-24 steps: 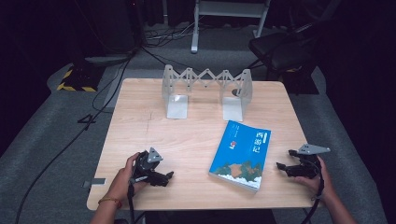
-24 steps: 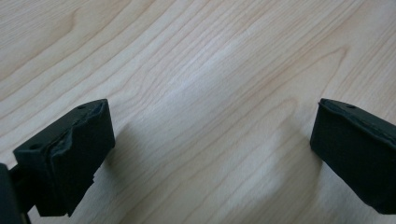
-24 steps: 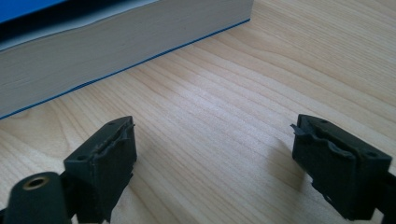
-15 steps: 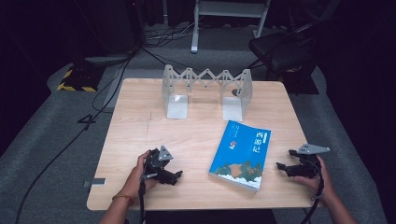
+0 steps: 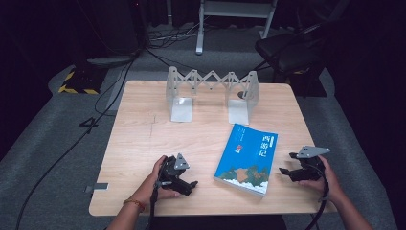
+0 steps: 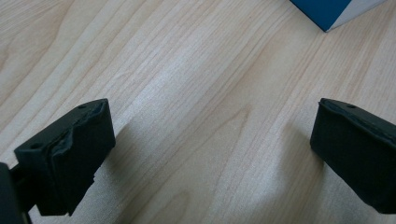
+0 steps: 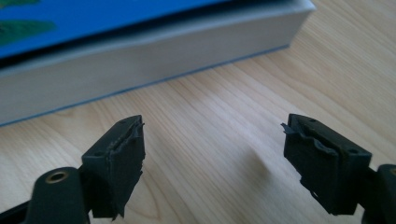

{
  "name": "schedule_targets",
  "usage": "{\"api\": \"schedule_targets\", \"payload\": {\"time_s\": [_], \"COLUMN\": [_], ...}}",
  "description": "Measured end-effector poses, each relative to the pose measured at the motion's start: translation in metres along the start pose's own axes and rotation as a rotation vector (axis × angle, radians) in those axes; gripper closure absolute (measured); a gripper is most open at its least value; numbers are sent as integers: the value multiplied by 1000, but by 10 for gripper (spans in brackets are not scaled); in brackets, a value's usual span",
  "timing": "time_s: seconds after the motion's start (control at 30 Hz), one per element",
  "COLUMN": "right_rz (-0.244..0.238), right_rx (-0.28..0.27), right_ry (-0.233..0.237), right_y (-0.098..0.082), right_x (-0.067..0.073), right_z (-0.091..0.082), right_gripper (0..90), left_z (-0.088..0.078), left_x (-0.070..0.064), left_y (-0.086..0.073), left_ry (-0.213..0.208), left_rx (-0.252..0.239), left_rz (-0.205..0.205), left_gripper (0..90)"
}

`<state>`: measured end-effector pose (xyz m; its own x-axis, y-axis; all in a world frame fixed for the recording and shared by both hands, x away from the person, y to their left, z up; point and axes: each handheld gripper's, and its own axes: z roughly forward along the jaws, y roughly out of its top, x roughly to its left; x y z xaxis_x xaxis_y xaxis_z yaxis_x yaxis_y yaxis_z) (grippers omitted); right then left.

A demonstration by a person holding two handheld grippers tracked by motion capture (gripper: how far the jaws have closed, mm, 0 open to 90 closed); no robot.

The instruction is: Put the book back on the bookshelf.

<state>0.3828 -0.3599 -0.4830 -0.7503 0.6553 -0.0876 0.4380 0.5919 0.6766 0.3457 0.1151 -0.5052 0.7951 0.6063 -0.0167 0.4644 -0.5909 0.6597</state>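
Your blue book (image 5: 247,159) lies flat on the table (image 5: 143,134) between your tongs: left gripper (image 5: 187,183) near-left of it, right gripper (image 5: 286,169) just right, both spread apart, empty. Cover writing is too small to read.

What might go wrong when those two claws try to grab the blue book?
The book lies flat on the table, so open jaws may just slide it. Its lower corner sits near the table's front edge, so a push from the right gripper or left gripper might tip it off.
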Motion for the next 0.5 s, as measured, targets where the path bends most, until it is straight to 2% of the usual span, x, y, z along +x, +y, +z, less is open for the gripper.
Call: {"api": "schedule_targets", "payload": {"time_s": [0.07,0.17,0.2,0.27,0.37,0.5], "right_rz": [-6,-24,-24,-59,-61,-82], "right_rx": [-13,-2,-2,-11,-16,2], "right_ry": [18,40,40,43,53,38], "right_y": [8,18,18,22,22,24], "right_x": [-1,-1,-1,-1,-2,2], "right_z": [0,4,4,10,14,19], "right_gripper": [232,238,238,283,295,296], "left_z": [1,3,3,6,9,15], "left_x": [0,-1,-1,-3,-4,-7], "left_y": [1,3,3,7,10,17], "left_ry": [-10,-23,-23,-29,-32,-32], "left_rx": [-1,0,0,-1,1,2], "left_rz": [9,26,26,32,35,35], "left_gripper": [3,2,2,2,3,3]}}
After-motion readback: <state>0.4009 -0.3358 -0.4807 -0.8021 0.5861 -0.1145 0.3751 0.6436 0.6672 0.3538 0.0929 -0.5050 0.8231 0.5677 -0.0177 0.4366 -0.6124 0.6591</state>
